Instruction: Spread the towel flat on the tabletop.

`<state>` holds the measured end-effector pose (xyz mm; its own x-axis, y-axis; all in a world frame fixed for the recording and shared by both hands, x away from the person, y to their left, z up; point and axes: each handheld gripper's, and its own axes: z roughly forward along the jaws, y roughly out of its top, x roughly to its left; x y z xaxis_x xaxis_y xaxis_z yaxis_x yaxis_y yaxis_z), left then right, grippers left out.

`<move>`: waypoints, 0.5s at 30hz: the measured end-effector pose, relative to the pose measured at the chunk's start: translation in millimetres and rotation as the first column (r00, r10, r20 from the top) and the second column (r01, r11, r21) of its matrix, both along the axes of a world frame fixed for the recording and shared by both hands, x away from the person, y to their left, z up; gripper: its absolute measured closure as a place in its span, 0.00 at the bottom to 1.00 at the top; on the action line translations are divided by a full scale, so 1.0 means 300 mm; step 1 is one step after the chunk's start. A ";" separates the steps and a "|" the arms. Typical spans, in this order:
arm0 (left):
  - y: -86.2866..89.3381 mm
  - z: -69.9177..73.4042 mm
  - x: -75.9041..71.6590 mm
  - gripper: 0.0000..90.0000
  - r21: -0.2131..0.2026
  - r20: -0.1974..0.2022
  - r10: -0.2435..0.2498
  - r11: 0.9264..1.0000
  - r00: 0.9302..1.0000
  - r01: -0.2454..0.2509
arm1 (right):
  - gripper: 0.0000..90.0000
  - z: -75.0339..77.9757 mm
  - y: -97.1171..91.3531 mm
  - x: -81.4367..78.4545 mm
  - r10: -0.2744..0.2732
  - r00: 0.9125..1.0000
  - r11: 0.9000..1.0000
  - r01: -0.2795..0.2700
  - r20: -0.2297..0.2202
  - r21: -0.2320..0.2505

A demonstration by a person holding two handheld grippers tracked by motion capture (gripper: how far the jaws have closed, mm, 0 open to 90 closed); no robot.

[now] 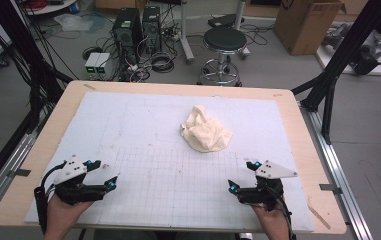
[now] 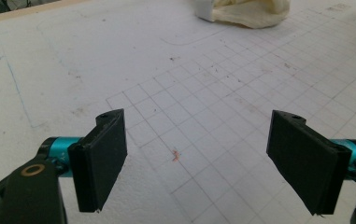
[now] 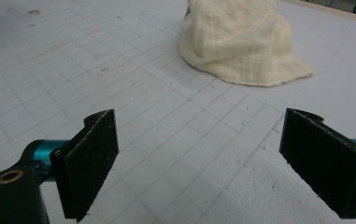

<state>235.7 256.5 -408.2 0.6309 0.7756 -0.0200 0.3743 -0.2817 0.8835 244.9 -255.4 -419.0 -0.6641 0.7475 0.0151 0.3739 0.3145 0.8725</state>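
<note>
Nearest in the high view, the person's two hands come in over the near edge of the tabletop (image 1: 298,130), each holding a gripper. The left gripper (image 1: 108,175) sits at the near left over the white foam sheet (image 1: 128,125), its fingers apart with nothing between them. The right gripper (image 1: 242,175) sits at the near right, its fingers likewise spread wide and empty. Both point toward the far side of the sheet.

The left gripper view looks along its two black pads (image 2: 101,158) and brings out what the high view barely hints at: a pencilled grid on the sheet, small dark specks, and a tiny reddish mark on the grid between the pads. The right gripper view shows its own pads (image 3: 89,158) wide apart above the same grid.

Farther on lies the cream cloth (image 1: 205,132), crumpled into a heap a little right of the sheet's middle, well apart from both grippers. The right gripper view gives its crinkled gauze weave and its flat hem spread on the sheet (image 3: 241,42); the left gripper view catches its near edge at the top (image 2: 245,11).

Beyond the tabletop, the high view takes in a black stool (image 1: 224,42), two computer towers (image 1: 138,27) amid cables on the floor, and a cardboard box (image 1: 305,22) at the far right.
</note>
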 end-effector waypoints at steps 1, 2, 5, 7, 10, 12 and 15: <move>0.001 0.000 0.002 0.23 0.003 -0.001 0.006 1.000 1.000 -0.006 | 0.12 -0.002 -0.001 0.003 0.001 1.000 1.000 -0.001 -0.004 0.001; 0.002 -0.001 0.004 0.23 0.002 -0.001 0.007 1.000 1.000 -0.007 | 0.12 -0.002 -0.001 0.003 0.001 1.000 1.000 -0.001 -0.004 0.001; 0.004 -0.003 0.004 0.22 0.000 -0.003 0.010 1.000 1.000 -0.010 | 0.12 -0.006 -0.001 0.009 0.004 1.000 1.000 -0.004 -0.005 0.000; 0.004 -0.002 0.003 0.22 -0.003 -0.003 0.012 1.000 1.000 -0.012 | 0.12 -0.006 0.000 0.008 0.004 1.000 1.000 -0.004 -0.005 -0.004; 0.005 -0.002 0.003 0.22 -0.003 -0.002 0.012 1.000 1.000 -0.012 | 0.12 -0.004 0.003 0.004 0.004 1.000 1.000 -0.004 -0.006 -0.002; 0.004 -0.001 0.002 0.22 -0.002 -0.003 0.009 1.000 1.000 -0.009 | 0.12 -0.004 0.003 0.004 0.002 1.000 1.000 -0.002 -0.006 -0.003; 0.003 -0.001 0.000 0.21 -0.005 -0.001 0.009 1.000 1.000 -0.010 | 0.12 -0.005 0.005 0.003 -0.001 1.000 1.000 0.001 -0.006 -0.005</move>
<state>235.7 257.4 -408.5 0.6235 0.7815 -0.0244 0.3776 -0.2736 0.8846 245.9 -253.9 -420.4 -0.6634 0.7481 0.0152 0.3796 0.3189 0.8685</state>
